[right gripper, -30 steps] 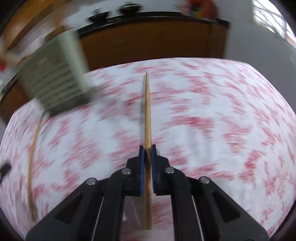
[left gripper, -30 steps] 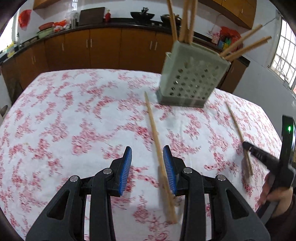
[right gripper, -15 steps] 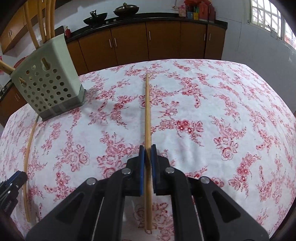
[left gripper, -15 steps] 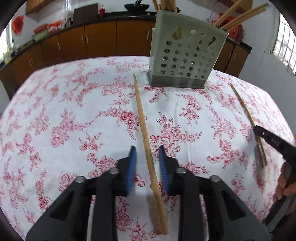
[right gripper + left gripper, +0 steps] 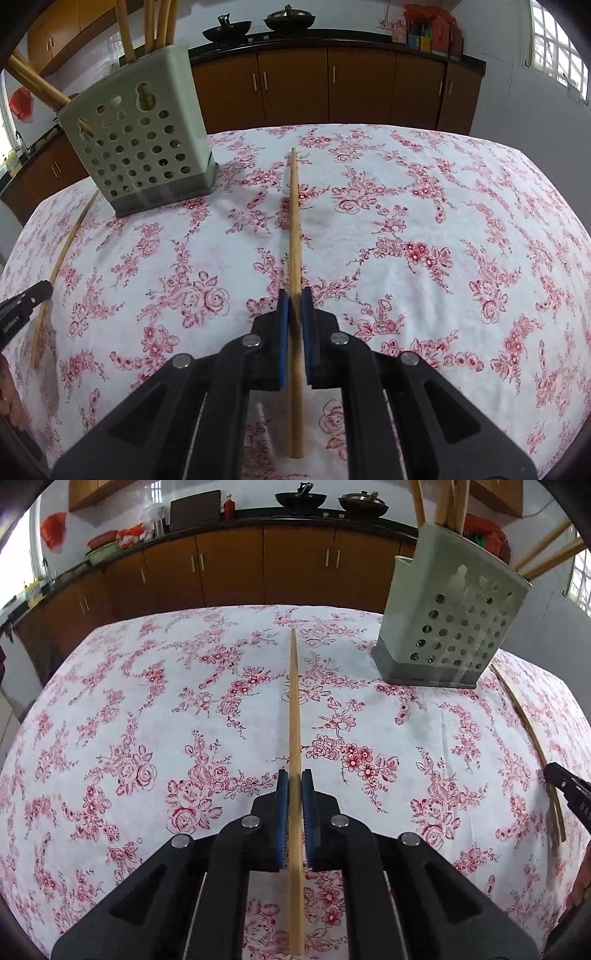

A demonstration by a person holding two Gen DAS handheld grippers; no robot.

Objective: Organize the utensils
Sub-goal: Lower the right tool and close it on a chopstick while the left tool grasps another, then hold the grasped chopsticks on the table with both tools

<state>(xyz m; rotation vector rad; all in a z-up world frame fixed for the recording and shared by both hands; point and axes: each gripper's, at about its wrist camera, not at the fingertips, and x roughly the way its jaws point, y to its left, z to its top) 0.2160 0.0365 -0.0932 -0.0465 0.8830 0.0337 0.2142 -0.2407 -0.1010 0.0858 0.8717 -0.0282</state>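
Note:
My left gripper [image 5: 294, 775] is shut on a wooden chopstick [image 5: 294, 716] that points straight away over the floral tablecloth [image 5: 147, 709]. A pale perforated utensil holder [image 5: 447, 627] with several chopsticks in it stands at the far right of the left wrist view. My right gripper [image 5: 294, 293] is shut on a second chopstick [image 5: 293, 221], with the holder [image 5: 140, 147] at its far left. Each wrist view shows the other gripper's black tip at its edge, the right gripper [image 5: 552, 773] and the left gripper [image 5: 44, 286], on a chopstick.
Brown kitchen cabinets [image 5: 229, 576] under a dark counter with woks [image 5: 300, 496] run behind the table. The table's far edge [image 5: 332, 127] curves close behind the holder. A person's fingers [image 5: 9, 398] show at the lower left of the right wrist view.
My left gripper's jaws closed on the chopstick that lay between them, and its view swung so the holder sits further right. The right gripper stayed shut on its chopstick.

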